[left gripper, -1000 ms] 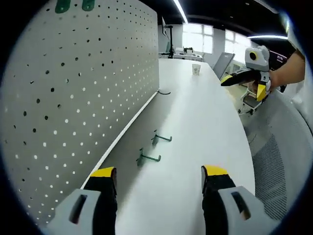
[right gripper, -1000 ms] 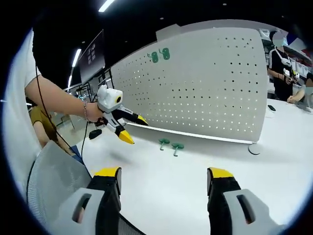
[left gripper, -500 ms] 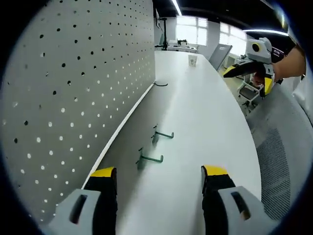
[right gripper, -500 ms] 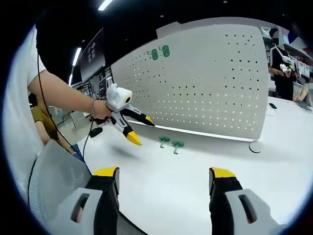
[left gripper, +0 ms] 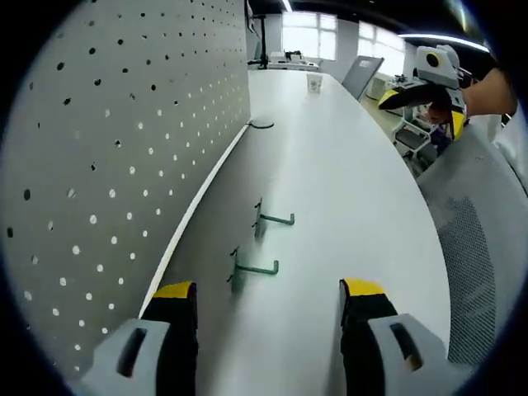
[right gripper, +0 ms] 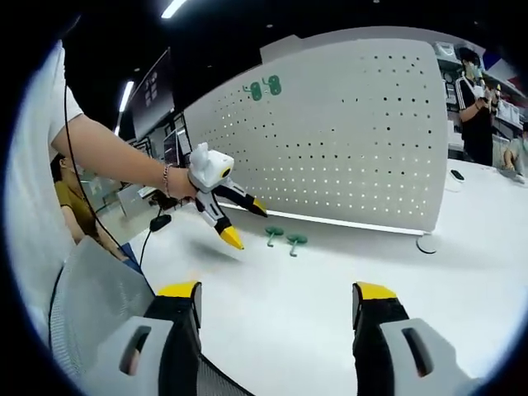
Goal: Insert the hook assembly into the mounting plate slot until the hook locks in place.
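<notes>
**Kid:** What is the left hand-held gripper [left gripper: 268, 299] doing?

**Helper:** Its two yellow-tipped jaws are spread wide and hold nothing. It hangs low over the white counter [left gripper: 346, 190], right by the pegboard [left gripper: 107, 140]. It points at two green hooks.

**Kid:** Where are the hooks?

**Helper:** They lie on the counter, close to the foot of the pegboard. The near hook [left gripper: 252, 268] is just ahead of the open jaws. The far hook [left gripper: 272, 219] is a little past it. They sit near each other but do not touch.

**Kid:** And the other one?

**Helper:** The right hand-held gripper [right gripper: 272, 301] is open wide too, and empty. It is held off the counter's edge, well away from the hooks [right gripper: 283, 240]. From there you can see the left hand-held gripper [right gripper: 244, 223] reaching in, tips close to the hooks.

**Kid:** So which step is this?

**Helper:** I think it is the very start: reaching for a hook. No hook is picked up yet, and none of these two is in the board. Two green things [right gripper: 262, 87] sit high up on the board, but they are too small to tell what they are.

**Kid:** What comes next?

**Helper:** I guess the left one must go forward a bit, get its jaws on both sides of the near hook's thin rod, and close. The rod is skinny, so it could slip. Then the hook needs lifting and lining up with a hole.
</notes>
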Demonstrator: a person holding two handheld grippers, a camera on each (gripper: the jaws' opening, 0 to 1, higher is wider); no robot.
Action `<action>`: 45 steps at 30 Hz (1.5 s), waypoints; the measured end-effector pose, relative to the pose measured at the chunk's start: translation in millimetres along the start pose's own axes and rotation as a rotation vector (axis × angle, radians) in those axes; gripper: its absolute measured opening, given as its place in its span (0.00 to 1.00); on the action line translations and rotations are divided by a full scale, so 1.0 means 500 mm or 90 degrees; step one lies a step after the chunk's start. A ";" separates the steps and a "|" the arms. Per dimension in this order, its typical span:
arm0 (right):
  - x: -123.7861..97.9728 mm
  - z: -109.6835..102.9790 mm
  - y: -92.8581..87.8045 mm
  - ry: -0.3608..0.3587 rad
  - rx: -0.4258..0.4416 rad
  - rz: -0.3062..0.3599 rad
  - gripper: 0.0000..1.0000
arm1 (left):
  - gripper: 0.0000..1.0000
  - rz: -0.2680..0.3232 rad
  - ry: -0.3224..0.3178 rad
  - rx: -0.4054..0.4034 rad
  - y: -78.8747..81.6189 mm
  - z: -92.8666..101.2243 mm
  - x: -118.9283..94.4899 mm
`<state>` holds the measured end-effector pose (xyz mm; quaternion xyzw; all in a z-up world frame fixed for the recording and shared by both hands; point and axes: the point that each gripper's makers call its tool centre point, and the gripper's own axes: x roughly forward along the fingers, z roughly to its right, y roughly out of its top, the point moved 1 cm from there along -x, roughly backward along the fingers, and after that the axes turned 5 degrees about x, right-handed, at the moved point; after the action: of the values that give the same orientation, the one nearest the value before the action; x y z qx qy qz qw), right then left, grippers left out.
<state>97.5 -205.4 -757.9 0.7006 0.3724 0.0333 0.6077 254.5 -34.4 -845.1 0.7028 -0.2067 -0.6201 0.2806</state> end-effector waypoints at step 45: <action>-0.011 0.011 -0.010 -0.013 0.040 0.007 0.65 | 0.55 -0.100 -0.052 0.045 -0.026 -0.023 0.050</action>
<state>94.0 -213.0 -761.4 0.7215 0.3634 0.0178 0.5891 268.8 -39.1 -871.7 0.7002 -0.1840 -0.6609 0.1974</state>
